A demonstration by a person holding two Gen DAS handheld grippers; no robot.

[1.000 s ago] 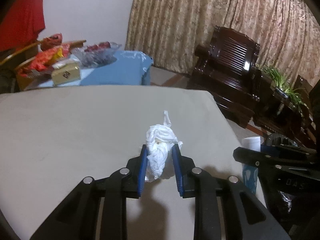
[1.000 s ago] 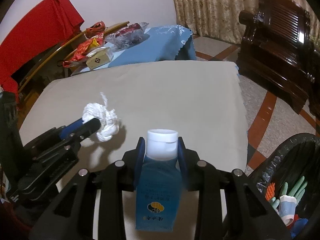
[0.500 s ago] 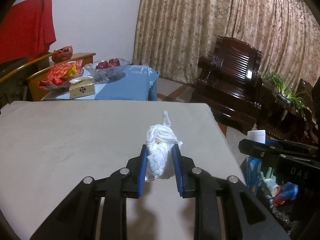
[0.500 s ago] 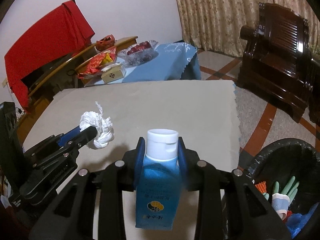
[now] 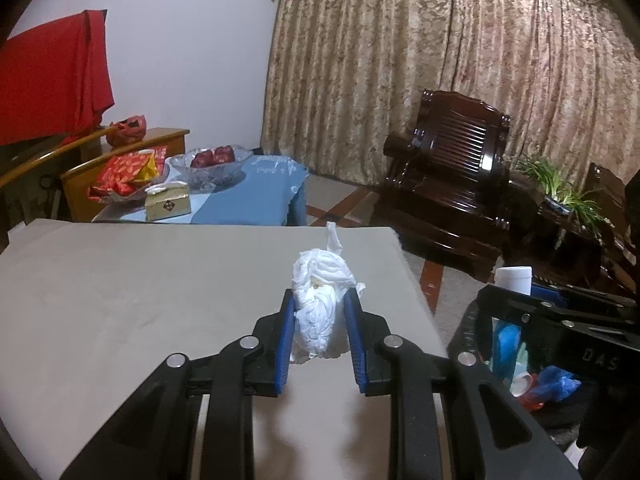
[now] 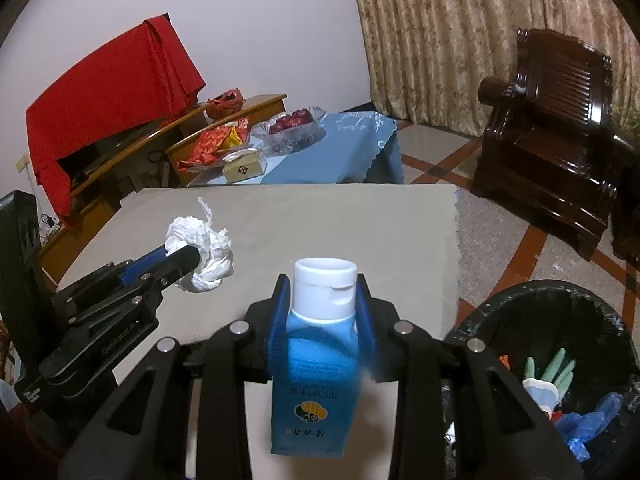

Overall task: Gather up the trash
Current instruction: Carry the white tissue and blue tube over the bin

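Trash fills both my grippers: my left gripper (image 5: 319, 312) is clamped on a crumpled white tissue wad (image 5: 320, 300), held clear above the beige table (image 5: 140, 280) near its right edge. My right gripper (image 6: 323, 312) pinches a blue tube (image 6: 316, 376) with a white cap just beside that edge. I see the black-lined trash bin (image 6: 560, 300) on the floor right of the table, gloves inside.

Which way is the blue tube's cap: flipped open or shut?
Shut: the white cap sits flush on the blue tube, its lid down.
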